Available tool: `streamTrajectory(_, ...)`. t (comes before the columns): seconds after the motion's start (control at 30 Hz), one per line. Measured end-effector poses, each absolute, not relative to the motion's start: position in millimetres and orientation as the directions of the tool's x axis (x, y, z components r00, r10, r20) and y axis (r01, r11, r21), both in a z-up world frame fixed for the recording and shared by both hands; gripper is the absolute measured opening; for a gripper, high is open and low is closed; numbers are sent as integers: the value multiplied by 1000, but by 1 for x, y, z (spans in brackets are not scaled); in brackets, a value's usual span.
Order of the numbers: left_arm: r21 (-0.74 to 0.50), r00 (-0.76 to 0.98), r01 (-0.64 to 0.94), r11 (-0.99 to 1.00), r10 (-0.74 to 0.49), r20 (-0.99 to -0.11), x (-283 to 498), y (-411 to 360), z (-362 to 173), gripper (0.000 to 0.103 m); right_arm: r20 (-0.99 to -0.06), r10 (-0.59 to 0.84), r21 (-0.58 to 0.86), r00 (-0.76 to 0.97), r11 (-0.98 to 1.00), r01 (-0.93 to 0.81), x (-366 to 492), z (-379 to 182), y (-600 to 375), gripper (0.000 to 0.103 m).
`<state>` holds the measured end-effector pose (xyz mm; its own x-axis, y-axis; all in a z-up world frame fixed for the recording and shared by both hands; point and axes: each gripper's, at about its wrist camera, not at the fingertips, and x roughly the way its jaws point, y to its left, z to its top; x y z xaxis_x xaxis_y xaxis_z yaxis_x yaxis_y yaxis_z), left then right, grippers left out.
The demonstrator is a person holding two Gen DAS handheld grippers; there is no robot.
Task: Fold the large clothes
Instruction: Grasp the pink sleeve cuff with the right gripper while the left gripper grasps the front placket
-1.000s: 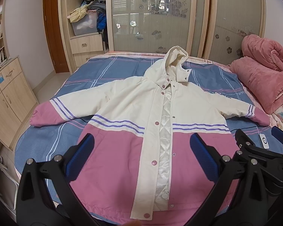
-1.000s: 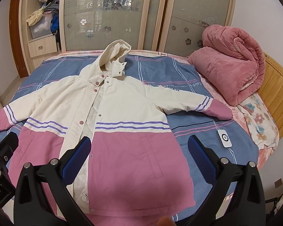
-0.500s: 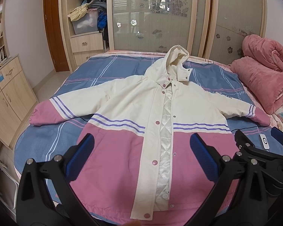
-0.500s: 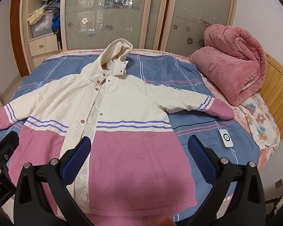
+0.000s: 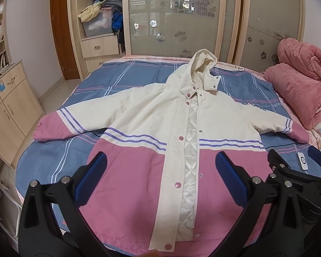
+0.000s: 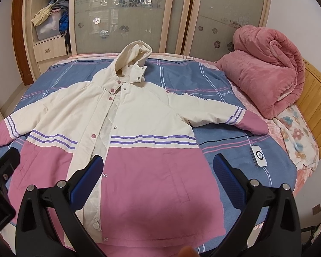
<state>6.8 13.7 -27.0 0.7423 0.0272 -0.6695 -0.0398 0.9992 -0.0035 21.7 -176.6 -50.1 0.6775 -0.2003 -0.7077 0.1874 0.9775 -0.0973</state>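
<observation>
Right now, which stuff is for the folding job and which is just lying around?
For the job: the jacket, the left tongs, the right tongs, both open.

Just lying about: pink blanket, white remote, floral pillow.

- Illumination: bright, even and diffuse indoor light in both wrist views; the source itself is outside the frame.
- Shadows: soft only. A faint dark patch lies on the pink hem of the jacket (image 6: 160,203) just ahead of the right claw (image 6: 158,178).
- Glare: patchy reflections on the frosted wardrobe doors (image 5: 173,15); mild sheen on the jacket's quilted white lining (image 5: 190,160).
- Distortion: strong fisheye. Wardrobe posts and the bed (image 5: 122,79) edge bow outward; black vignette fills all corners.
- Focus: centre sharp; the left claw (image 5: 160,180) arms and frame edges are slightly soft.
</observation>
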Motion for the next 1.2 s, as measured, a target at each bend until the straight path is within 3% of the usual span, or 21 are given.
streamTrajectory(0.27,-17,695,-54,998,26,-719,38,20,-52,101,-675,-249,-88,694,962,259,47,-68,-228,102)
streamTrajectory(0.4,-32,604,-32,999,-7,-797,64,24,-88,101,-720,-152,65,677,956,285,87,-96,-311,102)
streamTrajectory(0.53,-54,590,-39,998,-20,-807,80,22,-107,100,-745,-106,238,659,880,411,131,-135,-432,102)
streamTrajectory(0.6,-74,605,-26,997,-43,-795,88,19,-110,79,-751,-120,277,650,836,474,149,-153,-486,102)
streamTrajectory(0.67,-49,597,-45,998,-12,-802,101,14,-116,35,-795,-108,287,598,800,526,172,-176,-535,102)
streamTrajectory(0.7,-46,591,-51,998,-7,-807,107,12,-119,26,-820,-84,308,566,770,560,181,-190,-558,102)
streamTrajectory(0.73,-42,574,-50,998,-6,-819,120,6,-125,25,-830,-46,344,556,742,575,186,-201,-574,102)
streamTrajectory(0.8,-12,571,-54,998,21,-821,139,-4,-134,44,-830,28,436,557,656,616,194,-226,-612,102)
streamTrajectory(0.83,6,574,-53,999,35,-818,146,-10,-137,75,-830,29,445,557,636,630,197,-233,-623,102)
streamTrajectory(0.9,63,596,-44,997,76,-799,158,-28,-144,97,-825,8,445,565,624,642,199,-239,-634,101)
streamTrajectory(0.93,75,601,-33,997,79,-796,161,-35,-147,97,-818,13,461,575,612,643,200,-242,-640,97)
streamTrajectory(0.97,84,596,-15,996,76,-800,166,-43,-151,98,-828,0,451,561,594,666,200,-246,-645,71)
streamTrajectory(1.0,82,586,8,997,62,-808,169,-50,-156,99,-837,-16,441,547,571,692,198,-249,-652,37)
streamTrajectory(1.03,75,577,21,997,49,-815,171,-54,-159,99,-832,-12,461,555,542,703,195,-252,-656,26)
streamTrajectory(1.07,64,567,37,997,31,-823,174,-58,-163,99,-820,-3,485,572,528,698,195,-252,-660,18)
streamTrajectory(1.2,21,545,52,998,-11,-838,181,-66,-178,99,-780,-5,537,626,509,673,181,-243,-664,14)
